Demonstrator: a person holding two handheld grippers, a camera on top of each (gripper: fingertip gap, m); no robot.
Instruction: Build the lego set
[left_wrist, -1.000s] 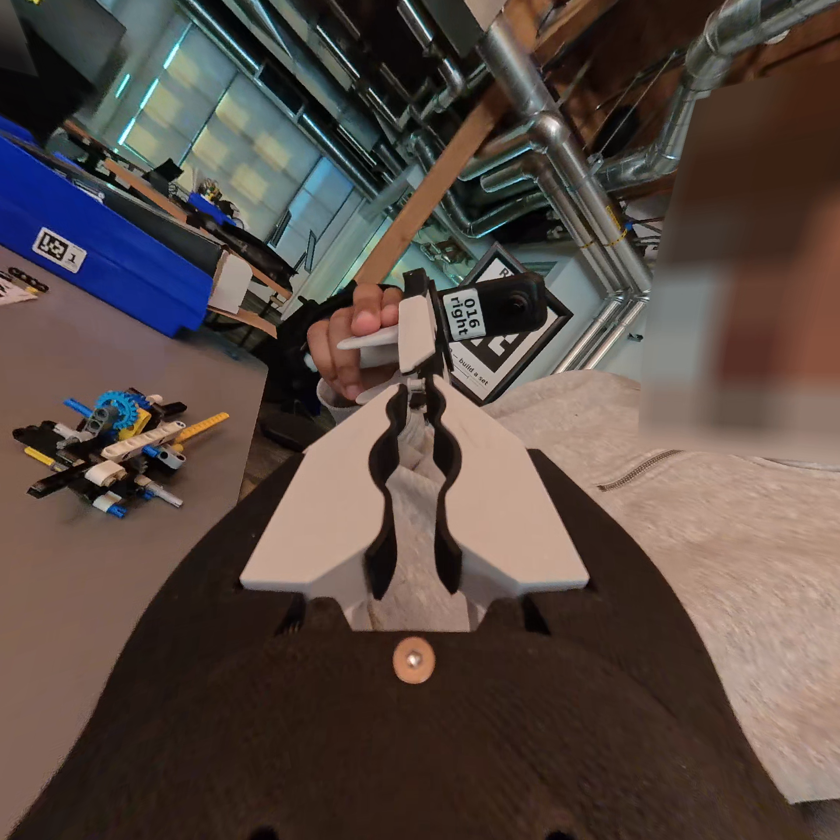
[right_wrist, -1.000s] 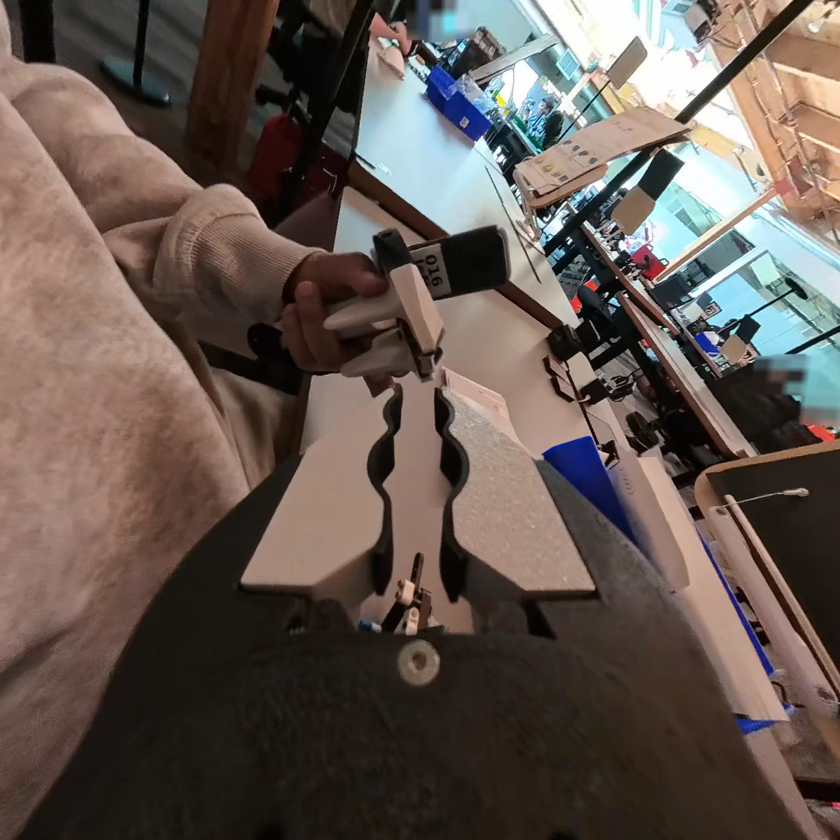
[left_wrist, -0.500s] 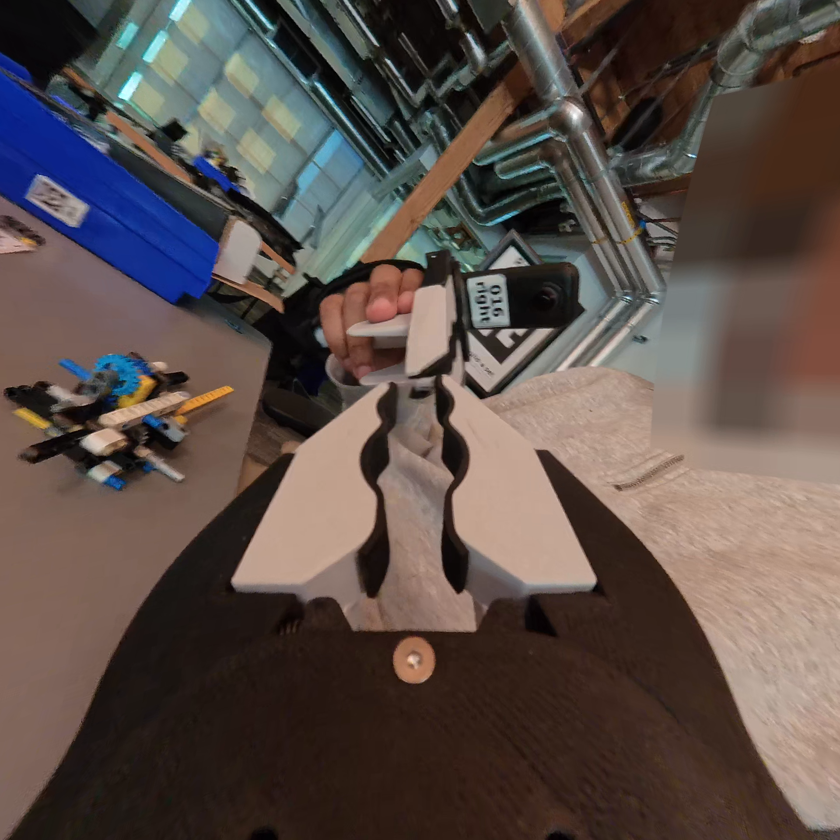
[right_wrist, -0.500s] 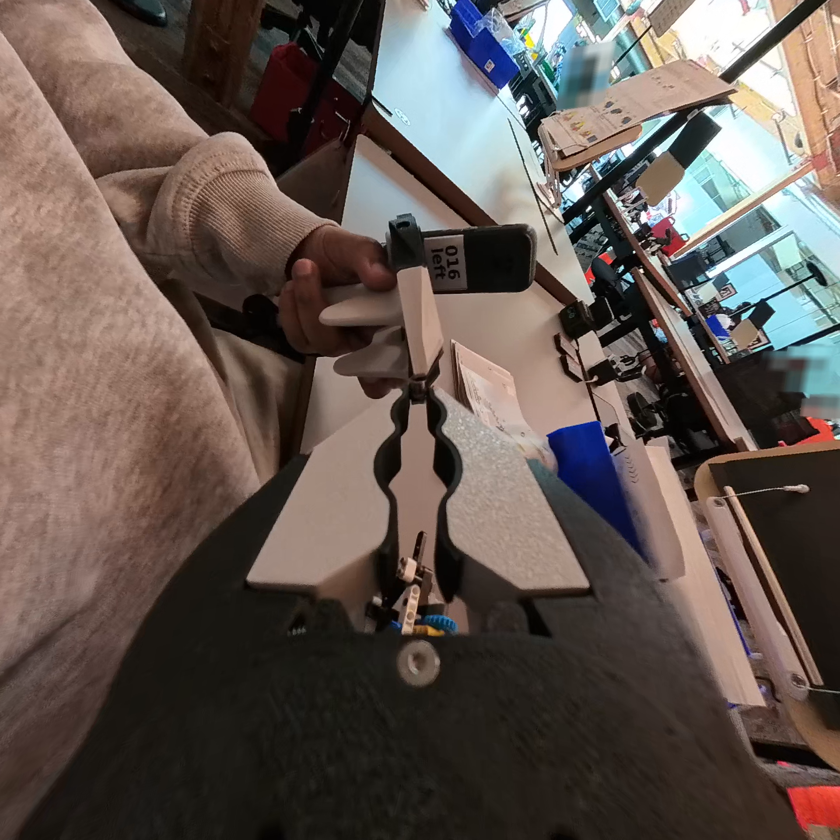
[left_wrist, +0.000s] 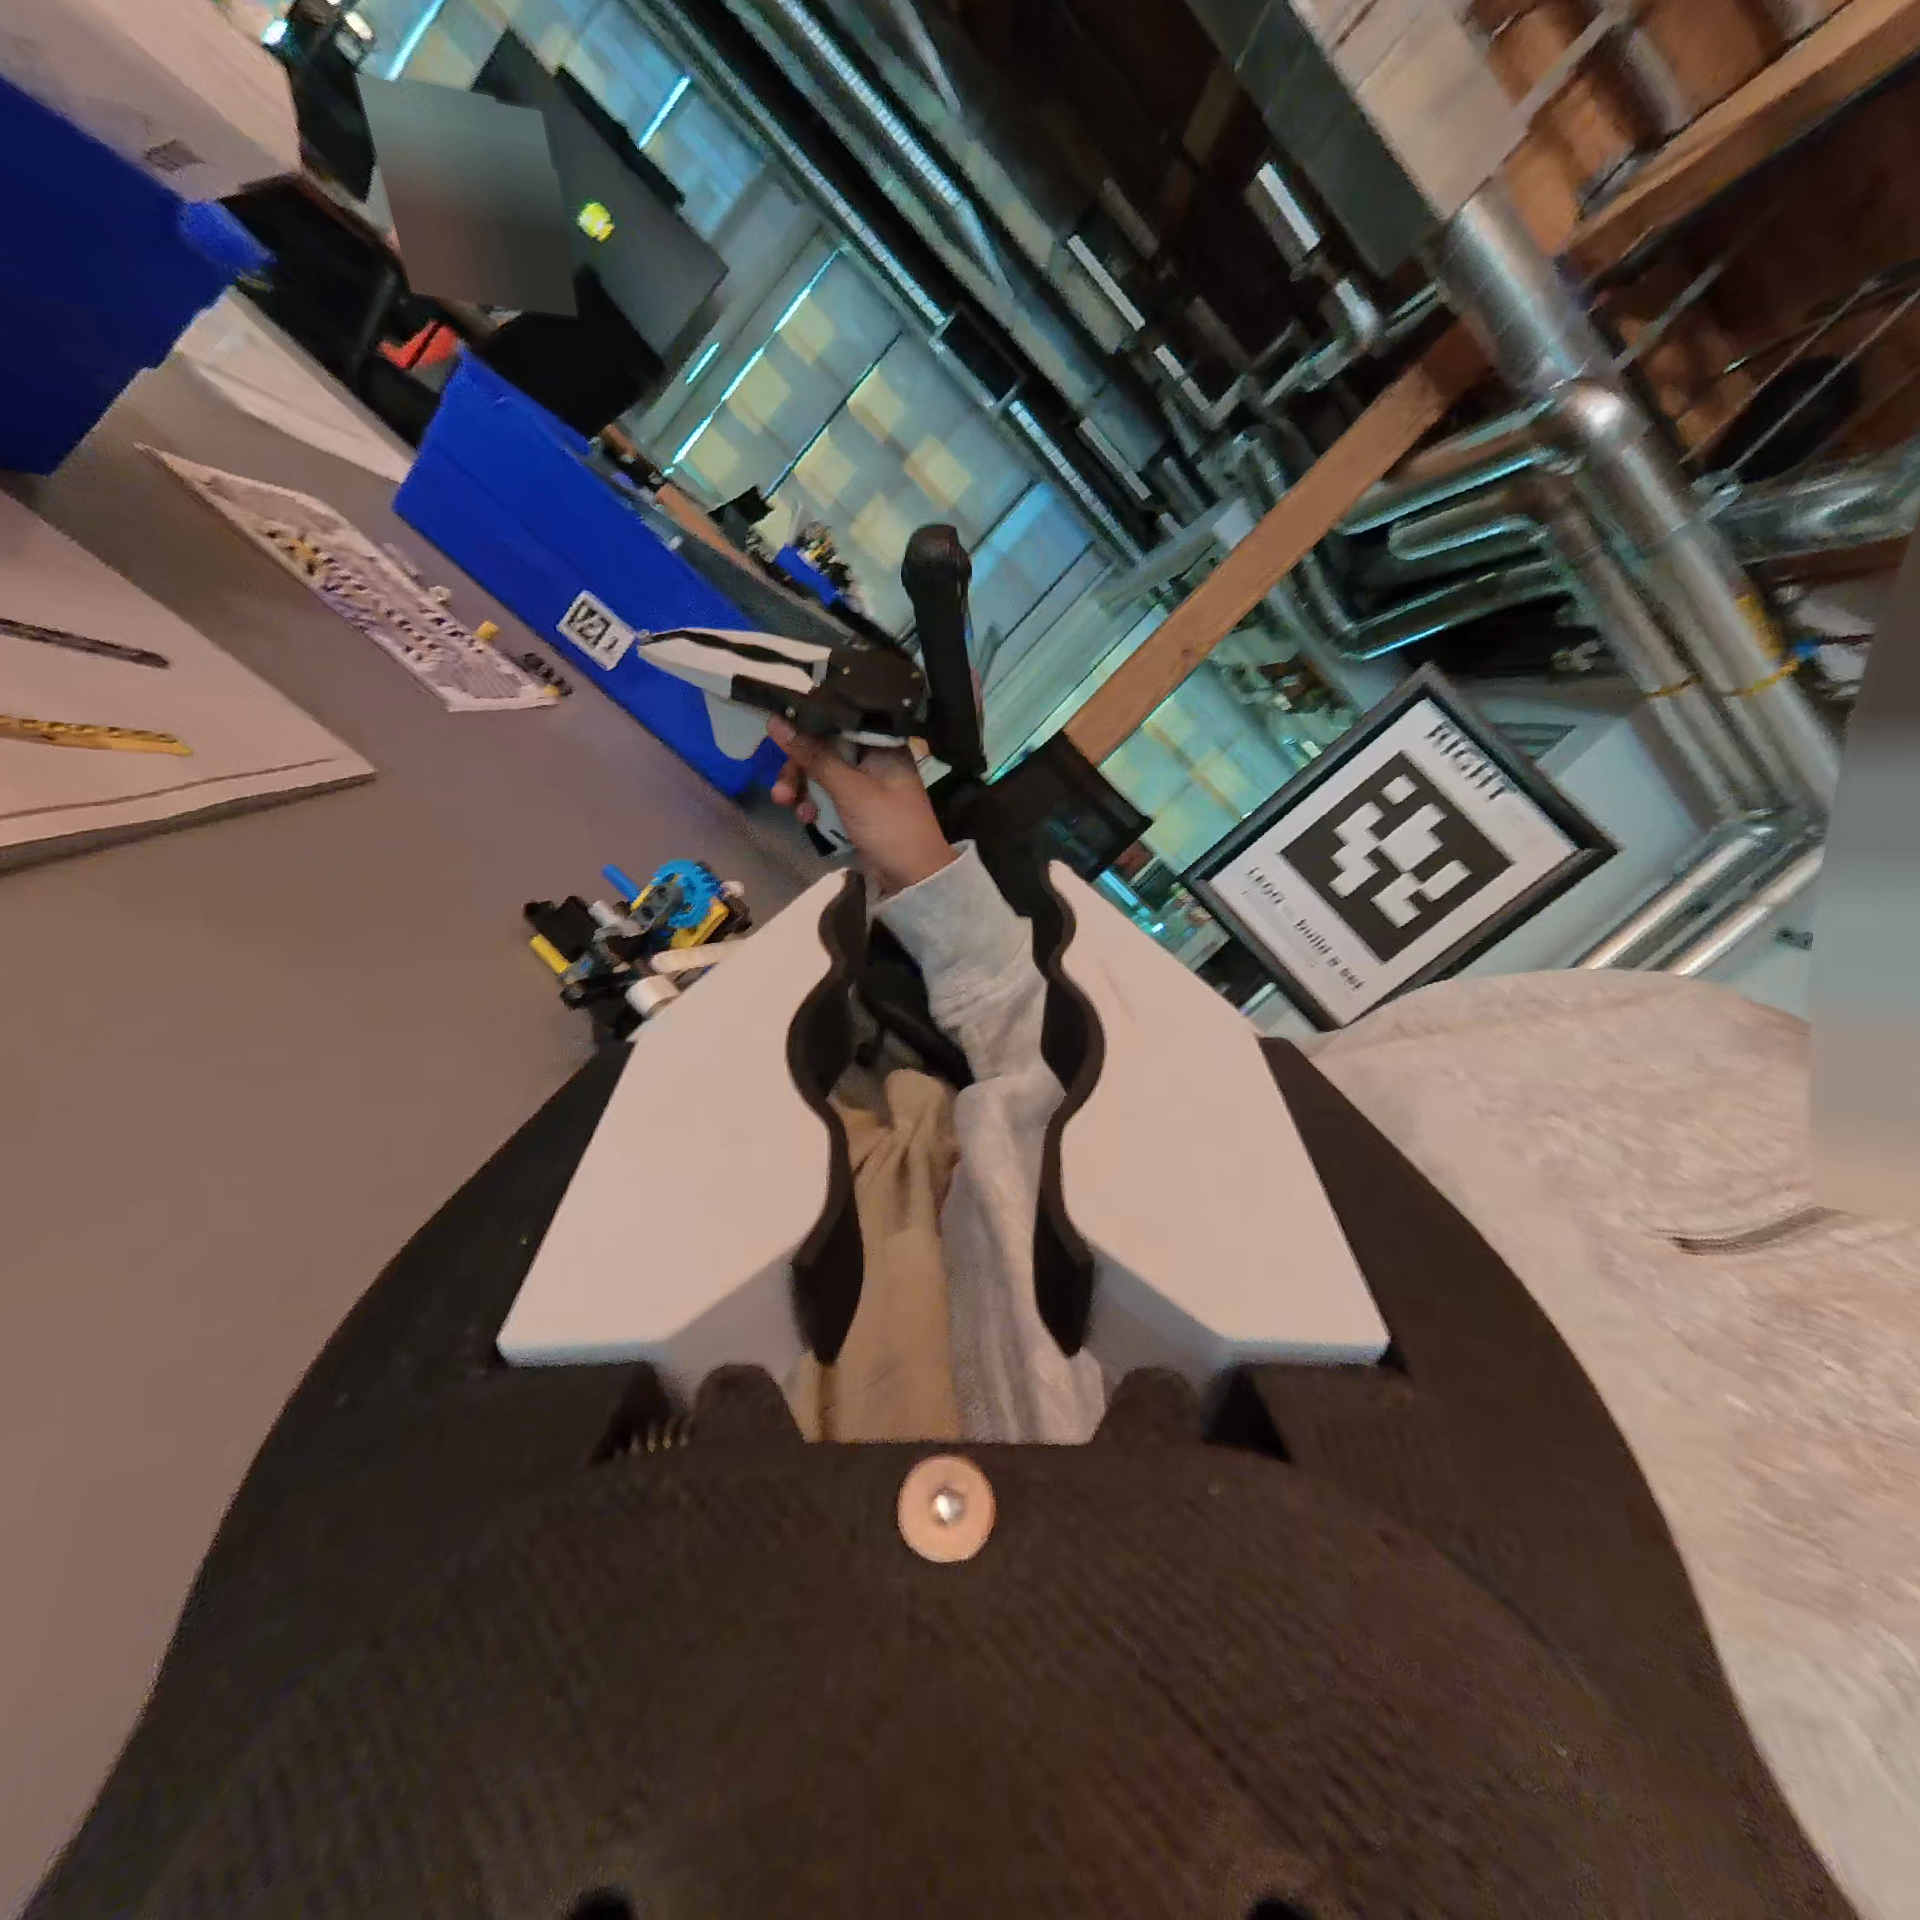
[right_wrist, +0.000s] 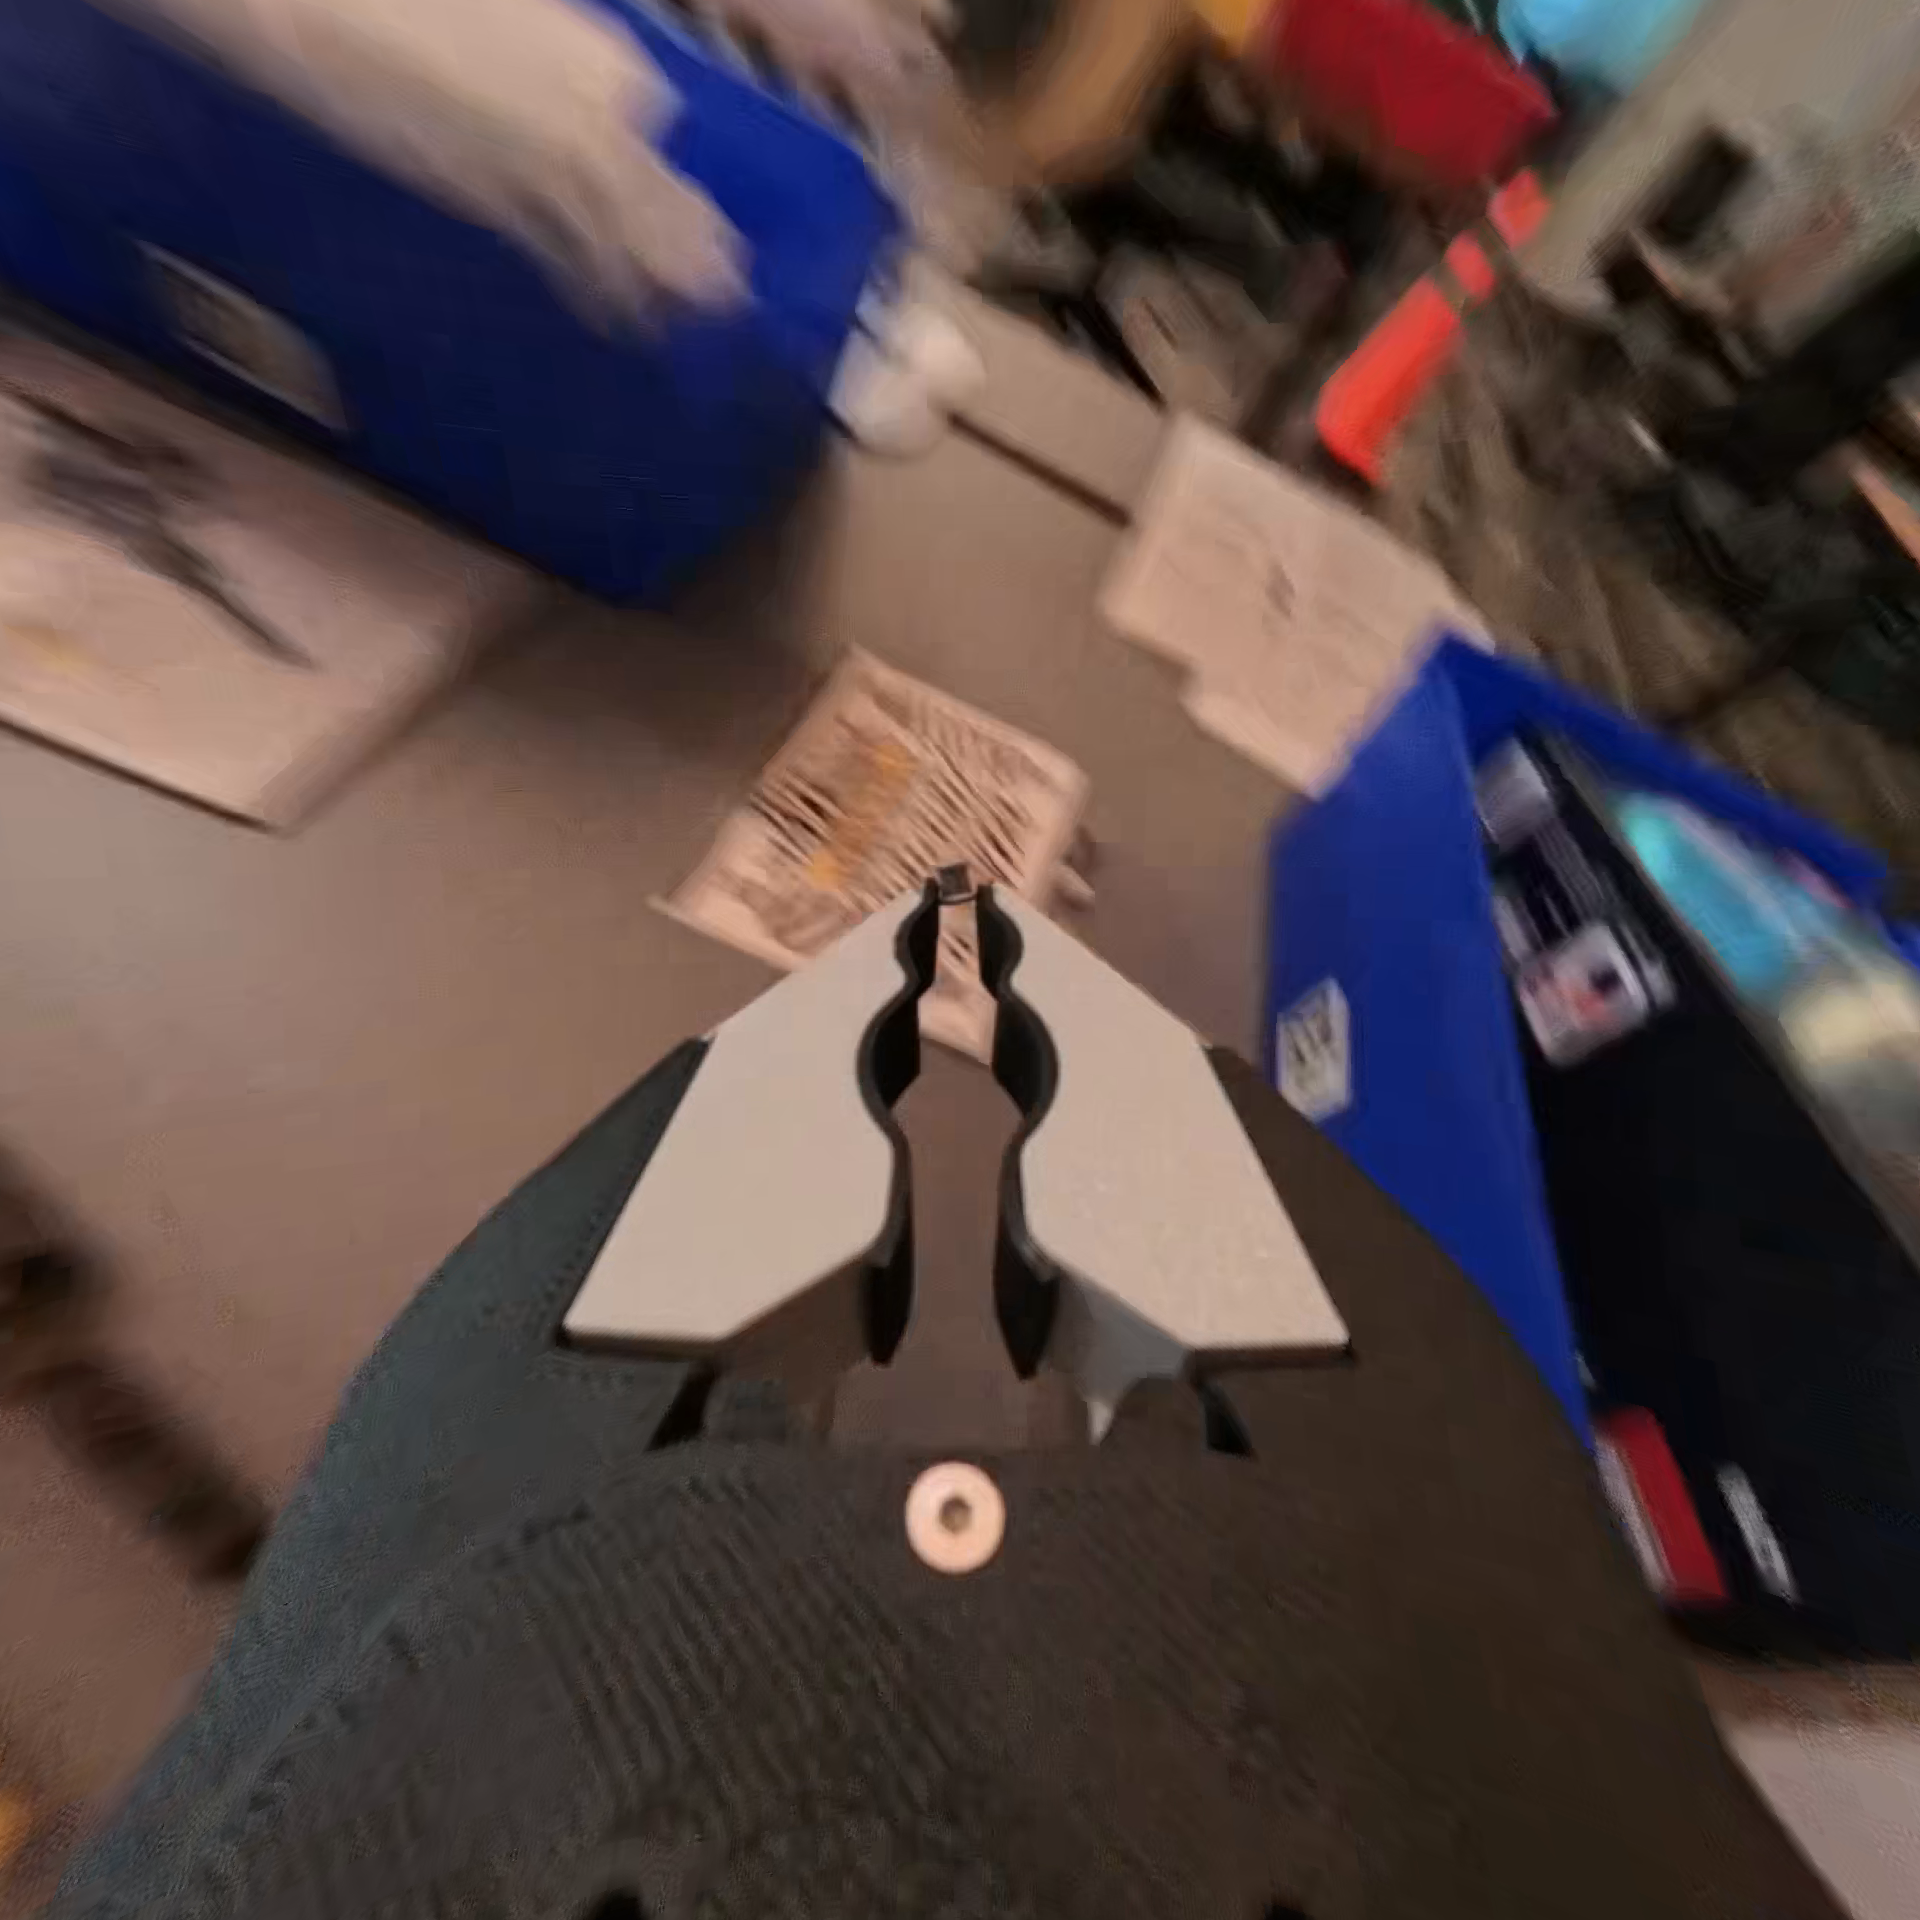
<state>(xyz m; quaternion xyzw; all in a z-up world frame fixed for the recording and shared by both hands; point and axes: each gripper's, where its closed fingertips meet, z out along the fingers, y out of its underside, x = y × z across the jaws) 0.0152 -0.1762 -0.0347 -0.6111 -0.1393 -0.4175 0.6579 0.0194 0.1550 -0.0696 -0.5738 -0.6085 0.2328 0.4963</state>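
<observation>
The left gripper (left_wrist: 948, 904) stands released, its two white fingers (left_wrist: 686, 1174) spread with nothing between them, raised above a grey table (left_wrist: 208, 1091); through the gap show a grey sleeve (left_wrist: 987, 977) and tan cloth. The right gripper (right_wrist: 956, 899) is clenched on one small dark piece (right_wrist: 955, 884) pinched at its very tips; in the left wrist view the right gripper (left_wrist: 655, 649) is held aloft by a hand (left_wrist: 873, 800), pointing toward the blue bins.

One half-built lego model (left_wrist: 634, 935), blue, yellow, black and white, lies on the table just beside the left gripper's near finger; one parts sheet (right_wrist: 883, 821) lies ahead of the right gripper; two blue bins (right_wrist: 436, 343) stand on the table, the second bin (right_wrist: 1382, 935) to the right.

Half a second ago the two grippers met tip to tip before the person's chest; now they are well apart, the right one swung out over the table, the left one opened wider.

The right wrist view is heavily blurred, so the pinched piece's shape and the bins' contents are hard to make out; the model is partly hidden behind the left finger.
</observation>
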